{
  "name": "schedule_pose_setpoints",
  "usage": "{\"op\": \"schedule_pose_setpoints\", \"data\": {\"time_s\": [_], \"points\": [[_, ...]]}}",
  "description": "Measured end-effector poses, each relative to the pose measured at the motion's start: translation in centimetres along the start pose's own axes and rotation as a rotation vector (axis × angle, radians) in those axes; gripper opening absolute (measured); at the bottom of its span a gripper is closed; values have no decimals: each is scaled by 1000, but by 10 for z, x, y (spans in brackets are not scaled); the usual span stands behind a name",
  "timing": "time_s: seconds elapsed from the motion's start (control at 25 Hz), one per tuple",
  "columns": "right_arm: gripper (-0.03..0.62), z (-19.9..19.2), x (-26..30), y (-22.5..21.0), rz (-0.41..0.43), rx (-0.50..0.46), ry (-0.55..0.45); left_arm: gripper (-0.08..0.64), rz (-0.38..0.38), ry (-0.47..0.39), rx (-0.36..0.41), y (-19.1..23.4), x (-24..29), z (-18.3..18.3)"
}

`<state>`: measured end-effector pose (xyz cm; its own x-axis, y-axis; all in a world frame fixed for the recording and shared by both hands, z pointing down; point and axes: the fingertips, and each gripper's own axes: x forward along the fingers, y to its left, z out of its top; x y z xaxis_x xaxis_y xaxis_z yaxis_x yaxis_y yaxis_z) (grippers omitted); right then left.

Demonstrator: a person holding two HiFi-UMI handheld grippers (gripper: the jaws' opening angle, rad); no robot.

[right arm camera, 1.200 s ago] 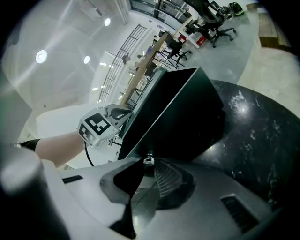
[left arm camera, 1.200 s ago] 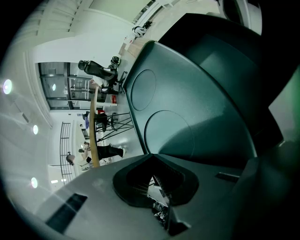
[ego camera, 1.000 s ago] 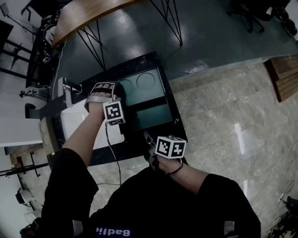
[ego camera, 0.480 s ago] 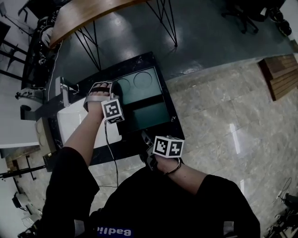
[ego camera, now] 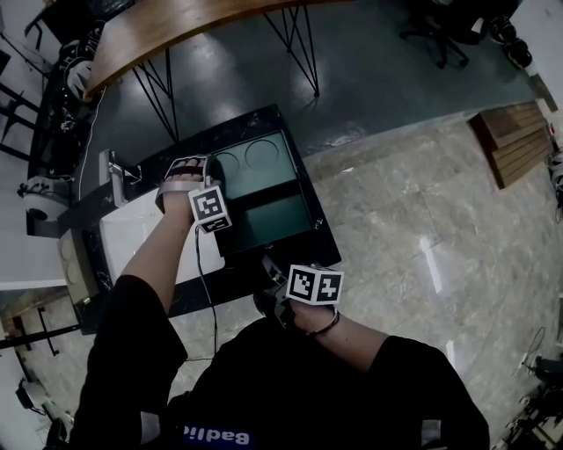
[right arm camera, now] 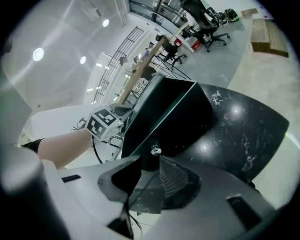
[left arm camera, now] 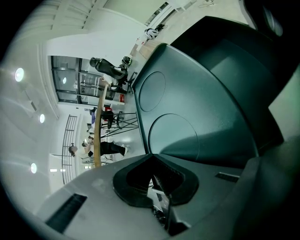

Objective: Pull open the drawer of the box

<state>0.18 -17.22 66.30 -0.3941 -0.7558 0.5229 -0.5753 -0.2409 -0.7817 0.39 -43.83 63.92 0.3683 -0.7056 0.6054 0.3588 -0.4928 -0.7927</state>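
A dark green box (ego camera: 273,189) with two round recesses in its top stands on a black marbled table (ego camera: 237,127). My left gripper (ego camera: 189,171) lies on the box's top at its left edge; in the left gripper view its jaws (left arm camera: 153,180) look shut with nothing between them, and the box top (left arm camera: 197,103) stretches ahead. My right gripper (ego camera: 271,286) is at the box's near face. In the right gripper view a small metal knob (right arm camera: 153,150) on the dark drawer front (right arm camera: 164,117) sits just off the tips. The right gripper's (right arm camera: 150,176) jaws are opening, pads clear of the knob.
A white appliance (ego camera: 132,237) sits on the table left of the box. A wooden table on black wire legs (ego camera: 176,26) stands beyond, an office chair (ego camera: 440,26) at the back right, wooden boards (ego camera: 515,132) on the floor at right. The black tabletop (right arm camera: 234,131) extends right of the box.
My right gripper has drawn back a little from the box's front toward the person. The left gripper has stayed on the box top. The head view has shifted slightly.
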Motion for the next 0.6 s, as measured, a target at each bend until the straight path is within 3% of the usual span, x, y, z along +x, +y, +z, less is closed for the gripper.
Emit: {"op": "schedule_pose_setpoints", "data": {"time_s": [0.2, 0.6], "points": [[97, 3, -13, 7, -26, -24, -32, 0, 4, -18, -29, 1, -6, -2], [97, 4, -37, 25, -78, -90, -119, 2, -5, -103, -302, -5, -48, -16]]}}
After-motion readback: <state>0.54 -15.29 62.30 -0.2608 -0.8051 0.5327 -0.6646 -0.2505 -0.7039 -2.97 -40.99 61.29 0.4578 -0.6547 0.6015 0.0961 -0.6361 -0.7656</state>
